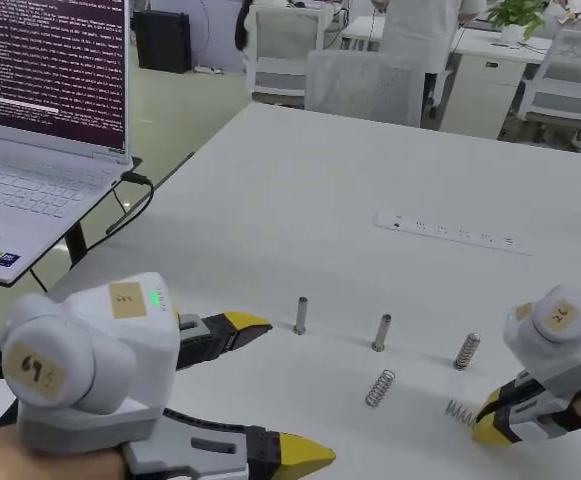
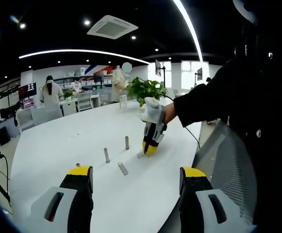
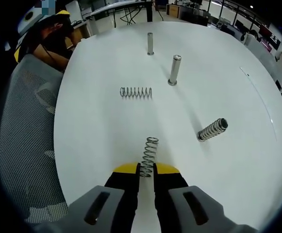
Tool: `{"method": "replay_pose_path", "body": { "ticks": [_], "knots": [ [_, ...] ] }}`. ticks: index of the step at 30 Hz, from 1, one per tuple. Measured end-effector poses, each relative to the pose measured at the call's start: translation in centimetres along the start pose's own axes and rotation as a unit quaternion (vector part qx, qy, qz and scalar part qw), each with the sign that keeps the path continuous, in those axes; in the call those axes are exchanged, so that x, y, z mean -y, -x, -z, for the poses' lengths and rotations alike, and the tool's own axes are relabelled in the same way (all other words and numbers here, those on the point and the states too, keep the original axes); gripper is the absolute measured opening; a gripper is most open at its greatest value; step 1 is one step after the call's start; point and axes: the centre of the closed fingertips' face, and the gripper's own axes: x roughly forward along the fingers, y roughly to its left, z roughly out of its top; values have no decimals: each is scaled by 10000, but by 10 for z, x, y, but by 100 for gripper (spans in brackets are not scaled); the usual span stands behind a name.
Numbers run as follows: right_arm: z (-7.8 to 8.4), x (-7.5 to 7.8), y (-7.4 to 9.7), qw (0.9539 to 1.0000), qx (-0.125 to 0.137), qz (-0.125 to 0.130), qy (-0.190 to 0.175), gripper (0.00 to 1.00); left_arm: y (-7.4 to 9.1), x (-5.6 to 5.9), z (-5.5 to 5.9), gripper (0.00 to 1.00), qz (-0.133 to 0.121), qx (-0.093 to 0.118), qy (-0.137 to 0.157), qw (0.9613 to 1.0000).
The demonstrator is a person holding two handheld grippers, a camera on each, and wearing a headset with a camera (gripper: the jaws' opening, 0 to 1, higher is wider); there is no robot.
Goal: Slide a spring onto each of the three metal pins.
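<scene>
Spring (image 3: 149, 156) sits clamped in right fingers (image 3: 125, 171); left fingers (image 2: 80, 172) spread wide.

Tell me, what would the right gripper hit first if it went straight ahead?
Probably the loose spring lying crosswise on the table, near one end. The right gripper is shut on a second spring, which would touch first. The middle pin stands farther on, a little aside; depth is uncertain.
</scene>
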Motion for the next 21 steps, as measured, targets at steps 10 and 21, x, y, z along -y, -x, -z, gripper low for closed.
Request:
{"method": "replay_pose_path", "body": {
  "ticks": [10,21],
  "knots": [
    [-5,-4,5,9999,130,-63,12,8,-3,0,1,68,84,-47,-26,10000],
    [-26,-14,23,9985,504,-220,75,8,-8,0,4,67,208,-122,-47,9997]
  ]
}}
